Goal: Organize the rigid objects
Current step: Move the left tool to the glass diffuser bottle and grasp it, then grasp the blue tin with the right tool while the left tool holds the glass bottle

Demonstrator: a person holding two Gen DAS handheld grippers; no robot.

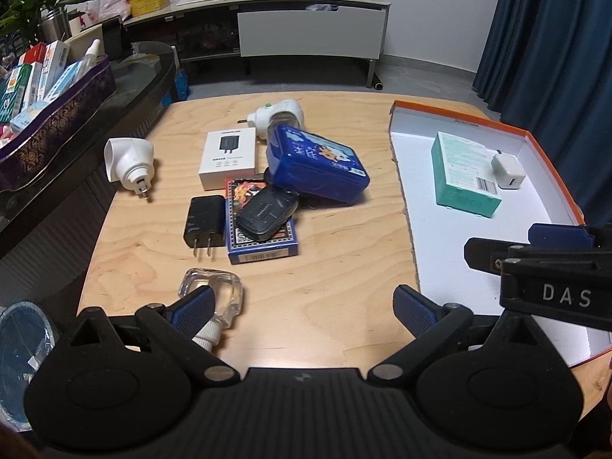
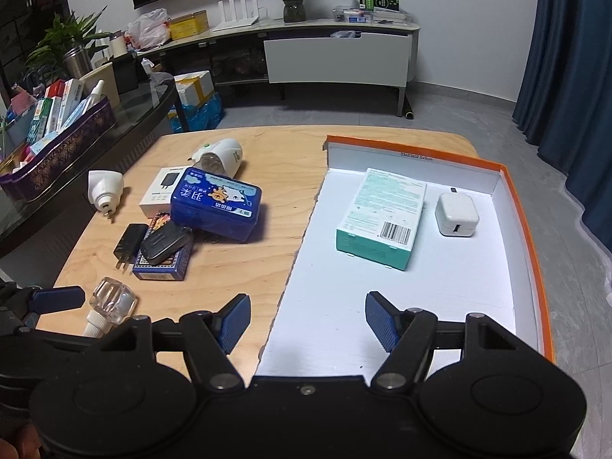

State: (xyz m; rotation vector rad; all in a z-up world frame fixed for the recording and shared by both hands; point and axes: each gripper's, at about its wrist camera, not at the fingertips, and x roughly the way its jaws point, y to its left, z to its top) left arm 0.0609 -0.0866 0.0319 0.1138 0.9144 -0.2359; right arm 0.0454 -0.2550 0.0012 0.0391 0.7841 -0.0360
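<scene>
— Left wrist view is showing what writing?

— White capitals "DAS" are standing out on the black body of the right tongs (image 1: 497, 246), which are reaching in over the orange-rimmed lid (image 1: 535, 141). The blue tin (image 1: 317, 162) is carrying Chinese characters and a cartoon; smaller print is staying unreadable.

— And materials?

— The worktop (image 1: 325, 260) is showing pale wood grain. The clear bottle (image 1: 214, 294) is looking like faceted glass with a white ribbed neck, lying just beside one ribbed blue pad of the left tongs (image 1: 306, 306), whose jaws are standing wide apart, gripping nothing.

— Right wrist view?

— The right tongs (image 2: 304, 323) are hanging spread apart too, straddling the lid's torn edge. Inside the lid, the teal box (image 2: 382, 216) is showing a barcode, with the rounded white charger (image 2: 457, 214) sitting just beside it.

— The pile?

— The glossy black remote (image 2: 164, 244) is lying on the card box (image 2: 162, 264), the matte black plug (image 2: 130, 244) alongside, the white carton (image 2: 160, 191) printed with a charger behind.
</scene>
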